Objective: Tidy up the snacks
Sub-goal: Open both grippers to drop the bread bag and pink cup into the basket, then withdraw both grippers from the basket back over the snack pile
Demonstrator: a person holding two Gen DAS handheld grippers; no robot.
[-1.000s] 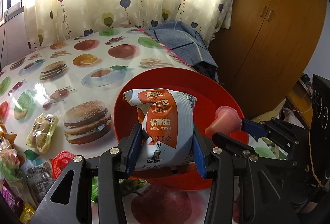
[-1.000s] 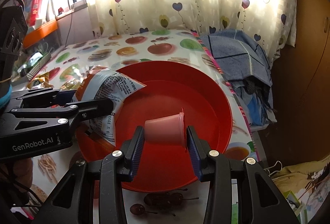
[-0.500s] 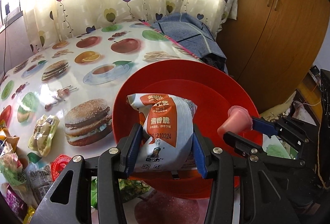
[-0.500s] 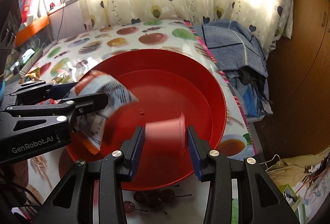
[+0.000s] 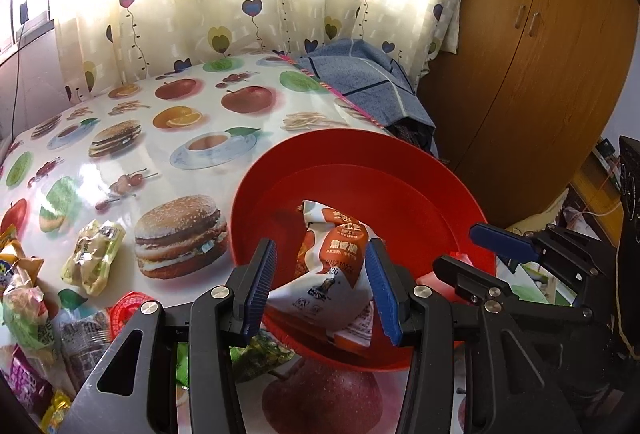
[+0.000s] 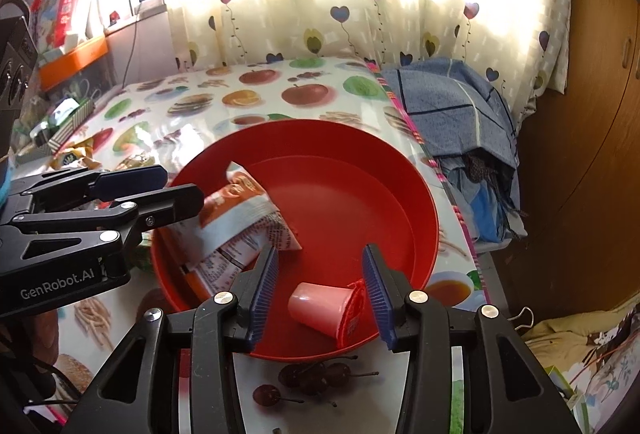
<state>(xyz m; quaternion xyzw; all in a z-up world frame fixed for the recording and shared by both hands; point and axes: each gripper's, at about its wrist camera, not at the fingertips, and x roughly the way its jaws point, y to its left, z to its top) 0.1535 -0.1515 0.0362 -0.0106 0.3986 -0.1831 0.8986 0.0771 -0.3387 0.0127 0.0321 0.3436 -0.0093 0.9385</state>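
Note:
A red bowl [image 5: 400, 170] [image 6: 400, 174] stands near the table's right edge. An orange-and-white snack packet [image 5: 336, 266] [image 6: 240, 218] lies inside it against the near-left wall. A pink jelly cup [image 6: 324, 308] lies on its side in the bowl's near part; only a sliver of it shows in the left wrist view [image 5: 432, 280]. My left gripper [image 5: 320, 274] is open above the packet, jaws apart on either side. My right gripper [image 6: 320, 274] is open above the cup and touches nothing.
Several loose snack packets [image 5: 92, 254] lie at the table's left on a food-print cloth [image 5: 160, 138]. A blue plaid cloth [image 6: 452, 106] hangs off the far right edge. A wooden wardrobe [image 5: 540, 54] stands right. Curtains hang behind.
Both grippers opened. The packet dropped from the left gripper into the bowl, and the jelly cup dropped from the right gripper and lies on its side.

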